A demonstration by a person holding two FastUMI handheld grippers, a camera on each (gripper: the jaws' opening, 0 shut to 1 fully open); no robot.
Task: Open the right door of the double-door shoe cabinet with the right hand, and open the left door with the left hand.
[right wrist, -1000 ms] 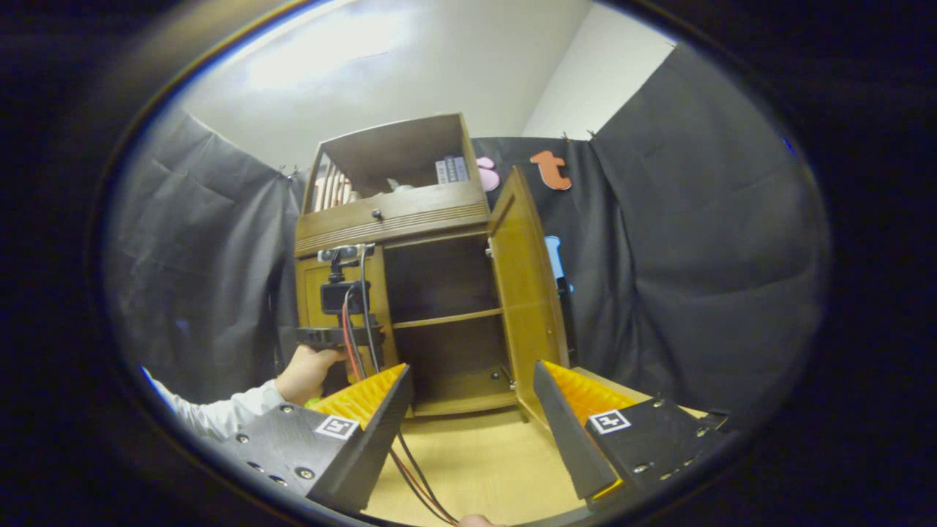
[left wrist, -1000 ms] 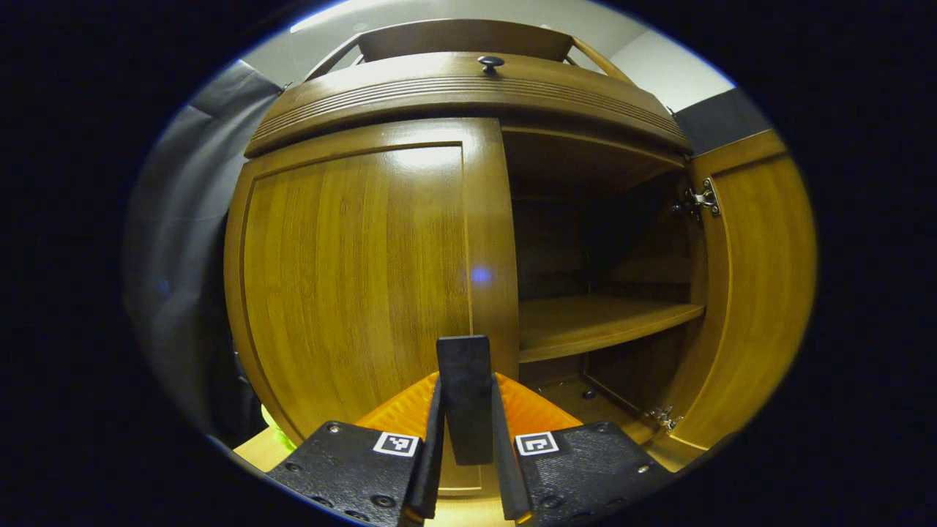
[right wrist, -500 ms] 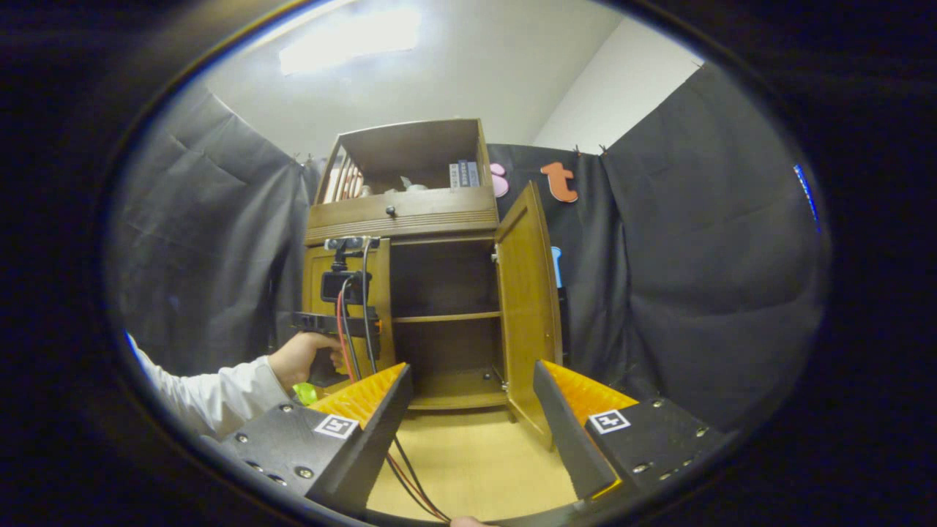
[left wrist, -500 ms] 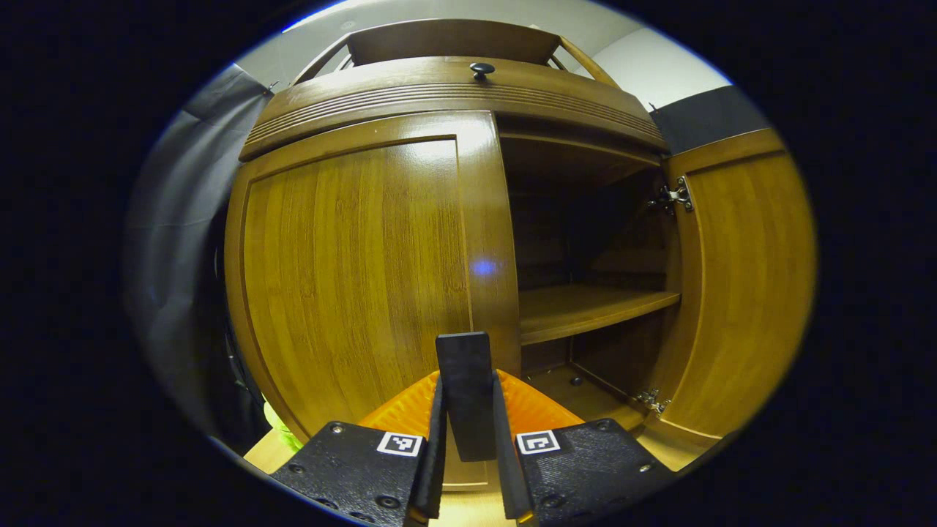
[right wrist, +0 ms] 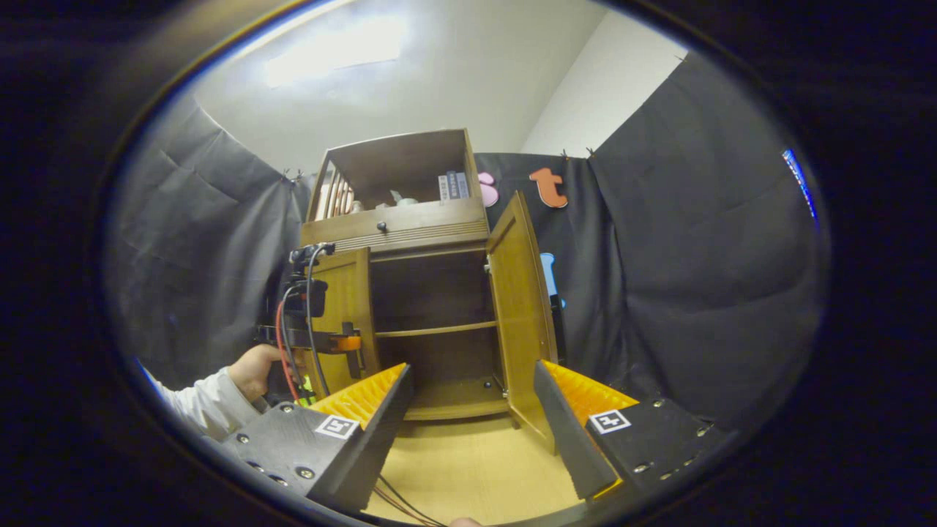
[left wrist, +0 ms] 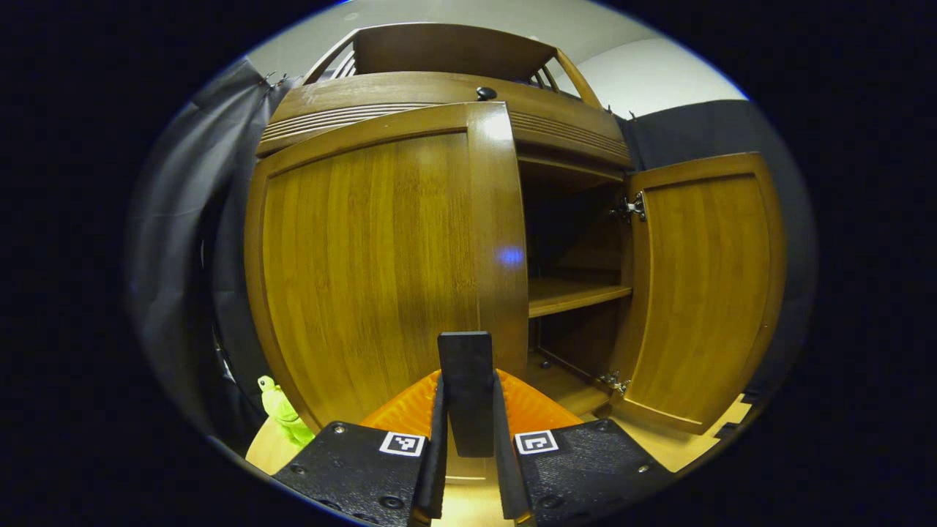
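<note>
Against black cloth, upright left door (left wrist: 381, 271) angles partly outward.

The shoe cabinet (right wrist: 399, 234) is made of brown wood with a visible straight grain, and a glossy varnish is shown by the light reflected on the left door (left wrist: 381, 263) and the right door (left wrist: 706, 285). The hinges (left wrist: 635, 208) on the right door are of bright, shiny metal, while the small knob (left wrist: 486, 93) on the drawer front looks dark and smooth. The table (right wrist: 468, 468) is surfaced in pale, matt wood, and the booth's wall (right wrist: 703, 241) is hung with matt black cloth, creased in places.
</note>
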